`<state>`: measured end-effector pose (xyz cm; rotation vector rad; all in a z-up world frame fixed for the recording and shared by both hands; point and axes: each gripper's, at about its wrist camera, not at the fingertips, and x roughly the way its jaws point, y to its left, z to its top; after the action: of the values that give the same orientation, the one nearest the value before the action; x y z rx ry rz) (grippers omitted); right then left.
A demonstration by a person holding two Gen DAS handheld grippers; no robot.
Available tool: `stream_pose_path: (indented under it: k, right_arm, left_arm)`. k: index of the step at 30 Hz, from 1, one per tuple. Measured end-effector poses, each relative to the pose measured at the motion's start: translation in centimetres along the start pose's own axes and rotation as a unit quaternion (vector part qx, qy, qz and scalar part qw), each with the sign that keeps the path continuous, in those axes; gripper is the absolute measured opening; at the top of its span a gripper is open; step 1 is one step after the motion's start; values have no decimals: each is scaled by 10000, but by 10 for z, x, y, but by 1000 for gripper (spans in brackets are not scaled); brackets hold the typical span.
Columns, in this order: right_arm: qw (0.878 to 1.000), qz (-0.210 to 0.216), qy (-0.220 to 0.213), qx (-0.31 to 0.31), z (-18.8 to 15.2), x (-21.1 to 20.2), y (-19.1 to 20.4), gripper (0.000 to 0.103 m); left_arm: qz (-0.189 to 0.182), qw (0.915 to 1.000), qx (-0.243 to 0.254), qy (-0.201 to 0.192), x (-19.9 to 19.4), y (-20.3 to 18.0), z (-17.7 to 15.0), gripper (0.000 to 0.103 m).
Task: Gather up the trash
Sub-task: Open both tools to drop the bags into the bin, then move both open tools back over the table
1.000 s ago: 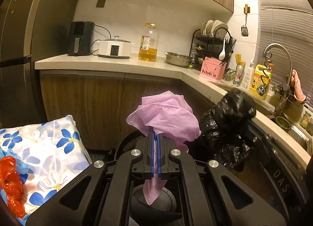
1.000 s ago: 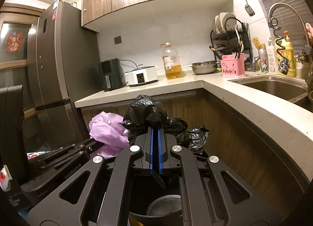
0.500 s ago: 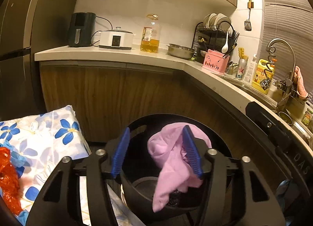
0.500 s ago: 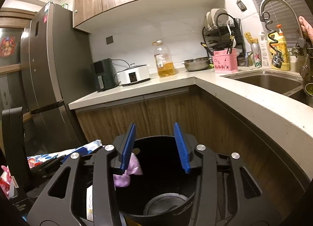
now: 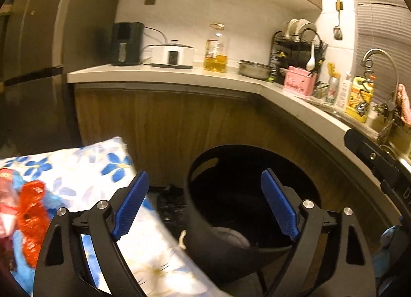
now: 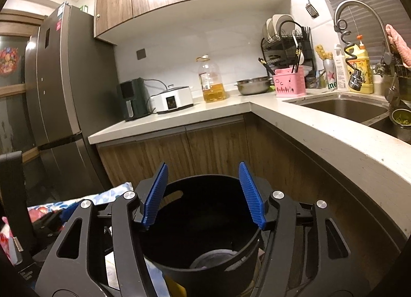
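A black round bin [image 5: 257, 194] stands on the floor in front of the wooden cabinets. My left gripper [image 5: 205, 204] hovers over its left rim, jaws opening wide, and nothing is between the blue pads [image 5: 131, 204]. My right gripper [image 6: 203, 194] hangs above the same bin [image 6: 205, 225], jaws opening, with nothing between them. The bin's inside is dark; only a pale round bottom [image 6: 215, 258] shows. A dark crumpled shape [image 5: 170, 204] lies on the floor beside the bin. Red crumpled trash [image 5: 33, 217] rests on a floral cloth [image 5: 84, 165] at the left.
An L-shaped counter [image 6: 321, 129] wraps behind and to the right of the bin, with a sink [image 6: 341, 106], an oil bottle [image 6: 212, 81] and appliances on it. A tall fridge [image 6: 59, 96] stands at the left. A black chair back [image 6: 15, 194] is near the left edge.
Both grippers have gone from shut to open. The pink bag left the left jaws and the black bag left the right jaws; both dropped out of sight. The left view shifted left.
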<state>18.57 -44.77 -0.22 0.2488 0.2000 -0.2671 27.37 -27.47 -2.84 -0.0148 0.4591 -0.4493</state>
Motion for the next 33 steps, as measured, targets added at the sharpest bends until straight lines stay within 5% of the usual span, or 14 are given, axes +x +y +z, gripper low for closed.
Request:
stream_pose_path:
  k: [14,33]
  right_arm:
    - [9992,145,-153,-328,-19,-49,45,73]
    - [9917,1132,248,-552,-96,-94,157,74]
  left_arm:
    - [1243,9907,-440,-323,-90,62,-31,89]
    - [2850,9530,-970,-334,-200,178,-95,89]
